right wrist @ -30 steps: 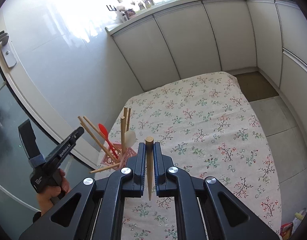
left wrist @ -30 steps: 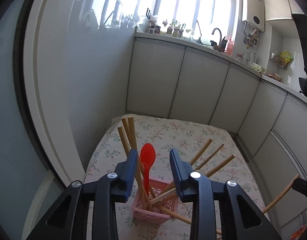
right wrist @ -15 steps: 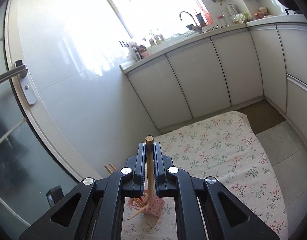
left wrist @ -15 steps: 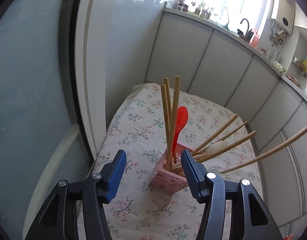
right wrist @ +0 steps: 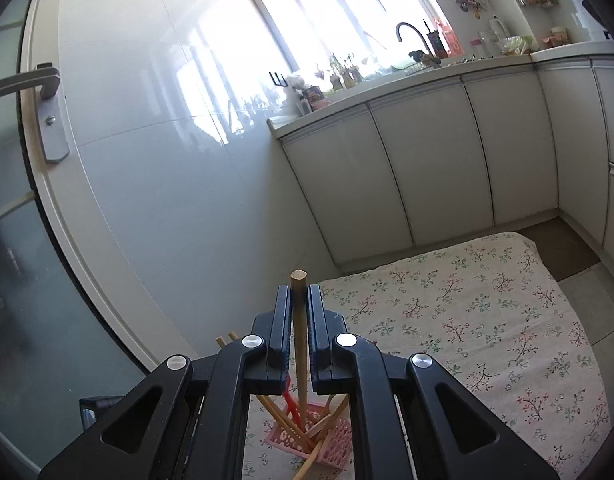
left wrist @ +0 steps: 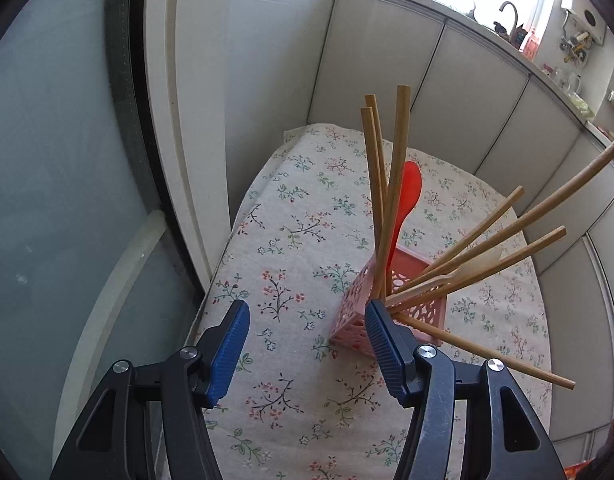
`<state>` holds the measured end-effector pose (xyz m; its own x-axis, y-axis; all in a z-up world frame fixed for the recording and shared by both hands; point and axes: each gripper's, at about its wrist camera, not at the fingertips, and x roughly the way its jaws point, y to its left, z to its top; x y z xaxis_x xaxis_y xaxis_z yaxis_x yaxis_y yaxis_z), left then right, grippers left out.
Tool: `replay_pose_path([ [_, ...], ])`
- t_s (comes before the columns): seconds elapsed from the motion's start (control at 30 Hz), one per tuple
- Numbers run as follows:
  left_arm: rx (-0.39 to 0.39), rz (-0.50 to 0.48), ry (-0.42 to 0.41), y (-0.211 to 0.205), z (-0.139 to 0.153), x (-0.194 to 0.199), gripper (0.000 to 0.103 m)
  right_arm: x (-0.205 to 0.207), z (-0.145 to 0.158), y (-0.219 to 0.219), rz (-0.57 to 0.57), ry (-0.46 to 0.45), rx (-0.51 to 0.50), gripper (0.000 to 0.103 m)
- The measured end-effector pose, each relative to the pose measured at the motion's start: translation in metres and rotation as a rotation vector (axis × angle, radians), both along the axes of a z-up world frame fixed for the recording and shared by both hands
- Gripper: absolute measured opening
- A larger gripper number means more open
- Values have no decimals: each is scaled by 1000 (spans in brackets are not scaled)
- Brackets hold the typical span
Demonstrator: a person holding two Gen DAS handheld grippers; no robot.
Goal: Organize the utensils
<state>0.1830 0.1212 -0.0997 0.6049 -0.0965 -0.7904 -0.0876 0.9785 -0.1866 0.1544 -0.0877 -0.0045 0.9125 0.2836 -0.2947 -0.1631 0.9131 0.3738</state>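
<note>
A pink perforated basket [left wrist: 355, 312] stands on the floral tablecloth [left wrist: 299, 240] and holds several wooden chopsticks [left wrist: 395, 180], a red spoon [left wrist: 409, 192] and a pale spoon [left wrist: 479, 264]. My left gripper [left wrist: 307, 312] hangs open just in front of the basket with nothing between its blue pads; the right pad is close to the basket's near corner. My right gripper [right wrist: 299, 292] is shut on a wooden chopstick [right wrist: 299, 328] held nearly upright above the basket [right wrist: 335, 444]. Its lower end reaches down among the other sticks. In the left wrist view this chopstick [left wrist: 567, 188] slants in from the right edge.
One chopstick [left wrist: 507, 360] pokes out through the basket's side, low over the cloth. A frosted glass door [left wrist: 67, 200] with a lever handle [right wrist: 35, 88] stands close on the left. White cabinets [right wrist: 427, 168] run behind the table. Bare floral cloth [right wrist: 487, 320] stretches to the right.
My left gripper's jaws widened, and it dipped down toward the basket. My right gripper carried its chopstick across to above the basket and tilted up toward level.
</note>
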Motion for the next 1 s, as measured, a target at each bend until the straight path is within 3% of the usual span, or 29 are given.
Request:
replay_pose_path([
  [0.37, -4, -3, 5, 4, -3, 5, 61, 30, -32, 30, 27, 13, -93, 7],
  [0.5, 3, -6, -6, 2, 0, 4, 67, 35, -38, 31, 69, 49, -97, 9],
  [0.53, 6, -6, -11, 1, 1, 3, 68, 34, -38, 29, 77, 60, -93, 12],
  [0.6, 8, -8, -22, -1, 5, 0, 72, 30, -34, 22, 83, 69, -77, 28],
  [0.67, 10, -11, -39, -5, 12, -4, 77, 20, -27, 12, 71, 58, -56, 52],
  [0.9, 58, -14, -144, -26, 59, -40, 93, -37, 6, -21, -7, 79, -108, 62],
  [1.0, 118, -7, -174, -41, 79, -61, 103, -67, 20, -36, -57, 93, -142, 79],
])
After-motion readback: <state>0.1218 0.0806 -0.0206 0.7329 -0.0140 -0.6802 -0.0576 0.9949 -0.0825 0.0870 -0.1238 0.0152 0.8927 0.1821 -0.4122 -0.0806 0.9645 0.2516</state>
